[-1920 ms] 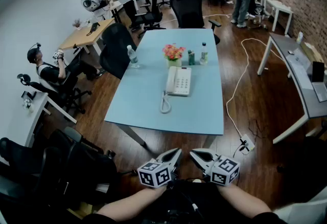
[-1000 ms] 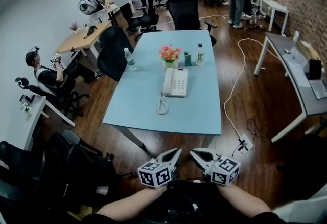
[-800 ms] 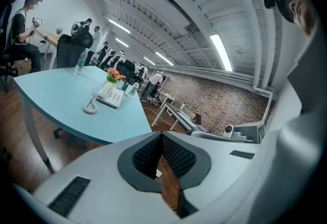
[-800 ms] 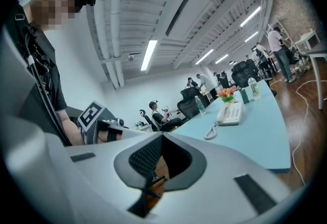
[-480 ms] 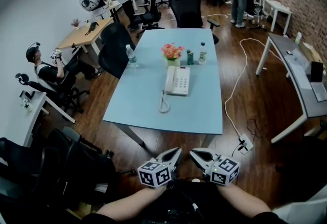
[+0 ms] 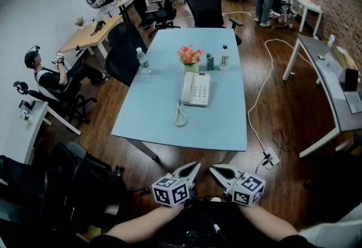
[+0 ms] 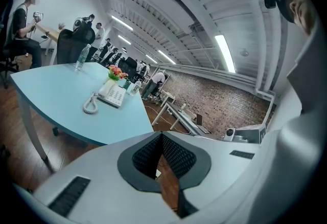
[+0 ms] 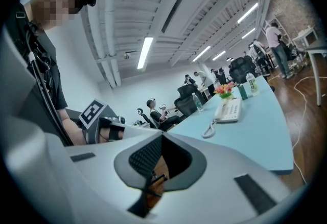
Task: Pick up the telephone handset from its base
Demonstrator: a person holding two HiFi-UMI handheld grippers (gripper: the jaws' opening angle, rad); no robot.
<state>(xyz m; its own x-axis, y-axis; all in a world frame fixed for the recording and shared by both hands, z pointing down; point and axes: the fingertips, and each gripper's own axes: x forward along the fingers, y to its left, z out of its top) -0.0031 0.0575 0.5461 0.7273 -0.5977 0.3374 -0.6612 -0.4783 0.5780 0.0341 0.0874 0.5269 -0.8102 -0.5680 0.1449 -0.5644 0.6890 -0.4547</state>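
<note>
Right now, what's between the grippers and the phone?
Head view: wood floor, then bare blue table; the coiled cord lies just before the phone. Nothing else.

Ceiling strip lights (image 7: 225, 53) lit the room evenly; focus was sharp, while fisheye distortion curved the edges and darkened the corners.

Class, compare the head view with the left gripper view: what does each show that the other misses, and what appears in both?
Only the head view: the right gripper, the power strip on the floor, and the whole table top seen from above.
Only the left gripper view: the ceiling lights, and the left gripper seen along its own jaws, which are shut on nothing.
Both: the blue table, the telephone with its handset on the base, and the flowers behind it.
</note>
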